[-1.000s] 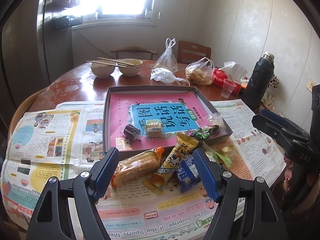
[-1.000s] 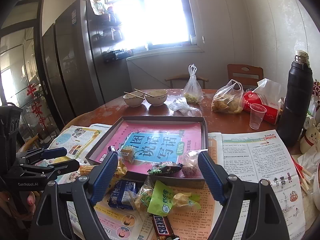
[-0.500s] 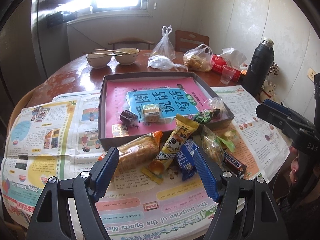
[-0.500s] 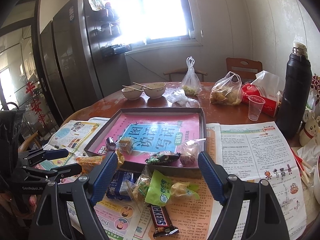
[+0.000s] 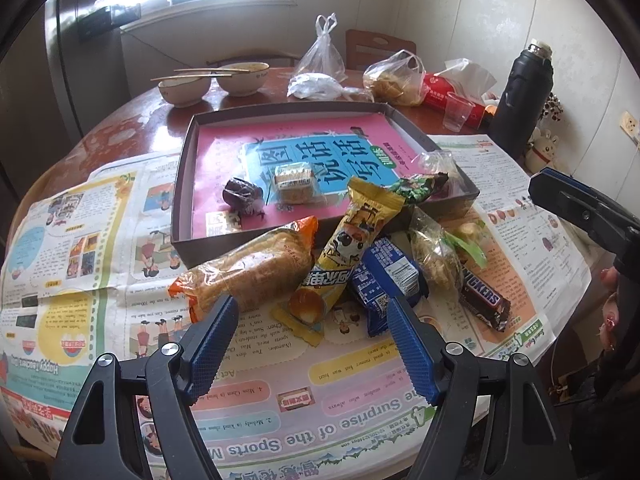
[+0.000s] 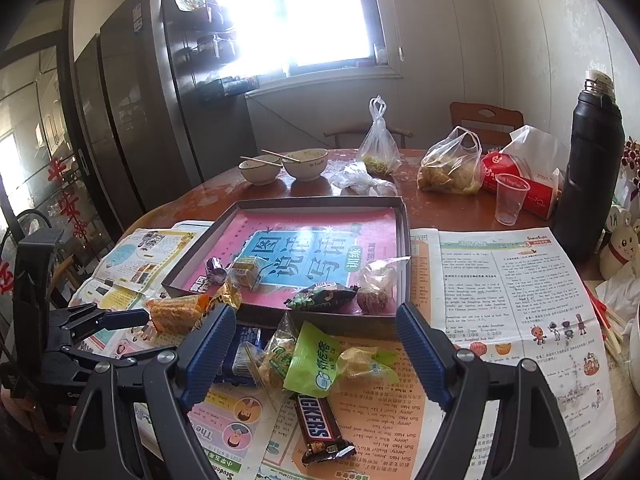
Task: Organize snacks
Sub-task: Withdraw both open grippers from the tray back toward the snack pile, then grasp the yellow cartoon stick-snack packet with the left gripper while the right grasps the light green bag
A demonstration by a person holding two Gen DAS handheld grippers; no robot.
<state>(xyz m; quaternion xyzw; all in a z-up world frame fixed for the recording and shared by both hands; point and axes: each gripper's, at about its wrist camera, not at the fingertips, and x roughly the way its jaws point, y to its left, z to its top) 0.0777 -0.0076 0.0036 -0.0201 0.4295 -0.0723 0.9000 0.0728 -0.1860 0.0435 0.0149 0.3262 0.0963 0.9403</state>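
left wrist: left hand-held gripper spread wide, empty, hovering at the table's near edge over the snack pile; orange pack and yellow pack lean on the tray's front wall.
right wrist: right hand-held gripper also wide, empty, above green pack and Snickers bar.
step: judged pre-grasp, few snacks in tray.
next: descend, pinch one pack, lift over wall.

Bright window in far wall, glare washing out the panes. Tall dark fridge left of it. Pale panelled wall to the right. Two wooden chairs behind the round reddish bench.
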